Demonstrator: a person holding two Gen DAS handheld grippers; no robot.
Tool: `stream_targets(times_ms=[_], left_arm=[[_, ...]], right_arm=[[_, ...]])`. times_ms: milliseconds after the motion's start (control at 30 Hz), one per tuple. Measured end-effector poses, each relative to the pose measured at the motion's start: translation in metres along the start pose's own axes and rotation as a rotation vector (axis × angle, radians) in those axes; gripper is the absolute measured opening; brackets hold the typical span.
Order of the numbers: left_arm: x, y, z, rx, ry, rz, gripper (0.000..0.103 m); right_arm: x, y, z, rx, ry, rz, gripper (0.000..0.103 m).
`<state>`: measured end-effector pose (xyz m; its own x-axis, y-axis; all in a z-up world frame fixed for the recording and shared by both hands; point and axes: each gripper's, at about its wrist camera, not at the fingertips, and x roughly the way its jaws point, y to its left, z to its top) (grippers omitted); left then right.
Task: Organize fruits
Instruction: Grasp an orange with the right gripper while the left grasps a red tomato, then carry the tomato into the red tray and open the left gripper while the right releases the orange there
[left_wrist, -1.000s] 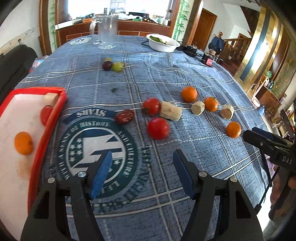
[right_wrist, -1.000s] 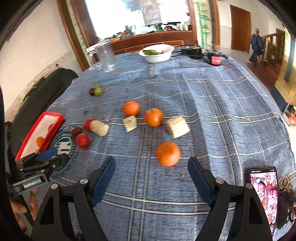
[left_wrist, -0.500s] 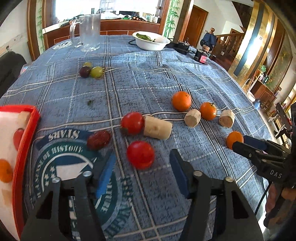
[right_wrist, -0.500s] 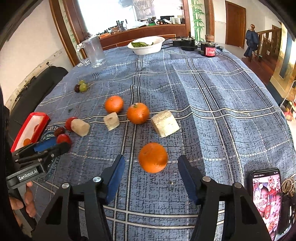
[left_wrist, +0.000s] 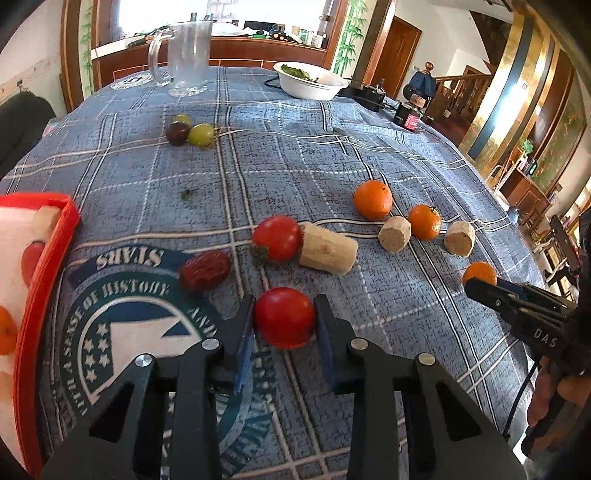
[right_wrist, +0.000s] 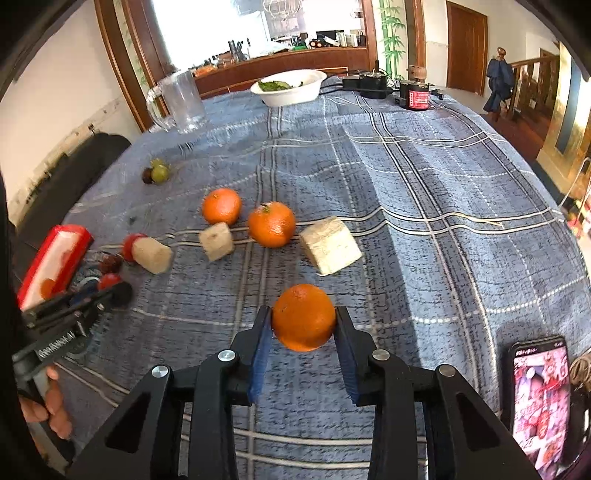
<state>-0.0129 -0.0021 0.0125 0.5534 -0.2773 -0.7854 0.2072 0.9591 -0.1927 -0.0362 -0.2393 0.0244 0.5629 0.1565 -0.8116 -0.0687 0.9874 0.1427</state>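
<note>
The left gripper (left_wrist: 284, 318) clamps a tomato (left_wrist: 283, 317), the right gripper (right_wrist: 303, 318) an orange (right_wrist: 303, 316); the frame's edge cuts off the red tray (left_wrist: 48, 273) at the table's left edge.

The tablecloth (left_wrist: 332, 155) emblem (left_wrist: 122, 325) reads "STARS" and "A SENSE OF HISTORY" upside down. Right gripper (left_wrist: 517, 306) says "DAS", left gripper (right_wrist: 77, 314) says "GenRobot.AI". Phone (right_wrist: 539, 398) text too small.

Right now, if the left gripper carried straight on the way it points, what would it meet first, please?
The left gripper already has the near tomato between its fingers. Beyond that, the second tomato and the cork-like piece beside it seem next, though depth is unclear.
</note>
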Motion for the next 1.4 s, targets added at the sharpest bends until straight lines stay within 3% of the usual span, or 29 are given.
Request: stream_targets(times_ms=[533, 1000, 1400], left_arm=[[-0.048, 0.020, -0.025, -0.028, -0.045, 0.054, 0.029], [-0.078, 0.041, -0.031, -0.037, -0.080, 0.106, 0.029], [-0.140, 0.108, -0.047, -0.139, -0.141, 0.191, 0.029]], right_arm=[[-0.018, 0.067, -0.006, -0.105, -0.038, 0.149, 0.034], [-0.019, 0.109, -0.008, -0.205, -0.014, 0.201, 0.034], [-0.030, 0.153, 0.010, -0.299, 0.018, 0.342, 0.034]])
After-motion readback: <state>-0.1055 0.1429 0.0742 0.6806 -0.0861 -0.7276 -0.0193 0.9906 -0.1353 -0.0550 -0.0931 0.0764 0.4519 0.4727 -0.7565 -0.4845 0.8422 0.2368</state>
